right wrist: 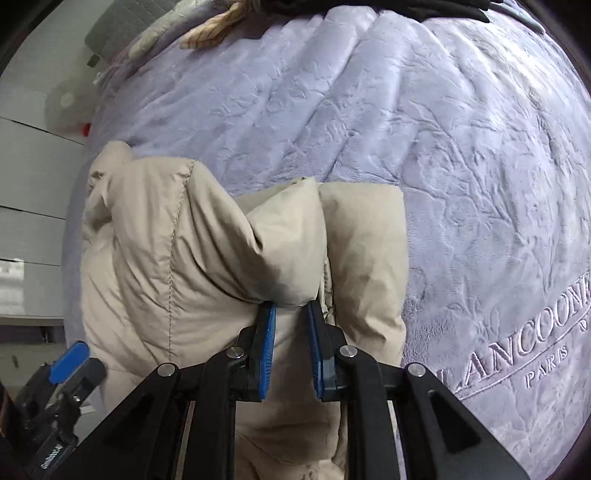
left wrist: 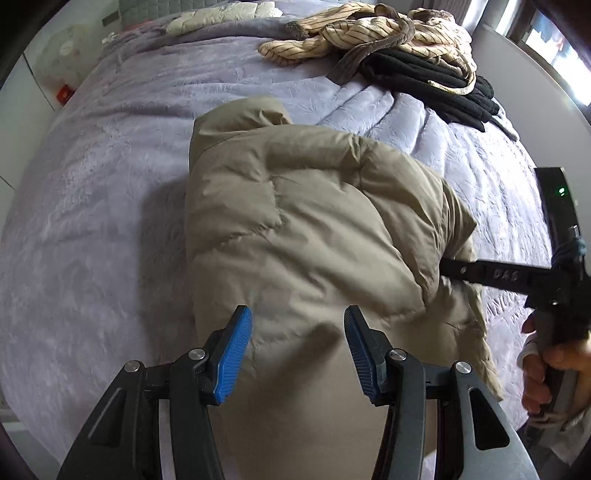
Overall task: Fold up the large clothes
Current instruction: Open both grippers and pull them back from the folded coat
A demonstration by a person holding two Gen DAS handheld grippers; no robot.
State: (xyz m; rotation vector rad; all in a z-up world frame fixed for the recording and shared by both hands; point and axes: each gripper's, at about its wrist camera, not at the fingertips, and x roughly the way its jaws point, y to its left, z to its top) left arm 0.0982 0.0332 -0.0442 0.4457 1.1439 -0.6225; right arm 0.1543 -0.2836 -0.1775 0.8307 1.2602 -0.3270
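Beige puffer jacket sits bunched mid-bed on the lavender bedspread: quilted, matte woven shell, stitched baffles, puffy rounded folds. Bedspread is plush with an embossed leaf pattern and embroidered lettering near the right edge in the right wrist view. Left gripper hovers over the jacket's near end, ribbed blue pads wide apart, nothing between them. Right gripper has its fingers pinched on a thick fold of jacket fabric, which bulges out above the blue pads; the black bar of that gripper disappears under the jacket's right side in the left wrist view. Far edge of the bed: cream pinstriped garment crumpled on top of a black knit garment.
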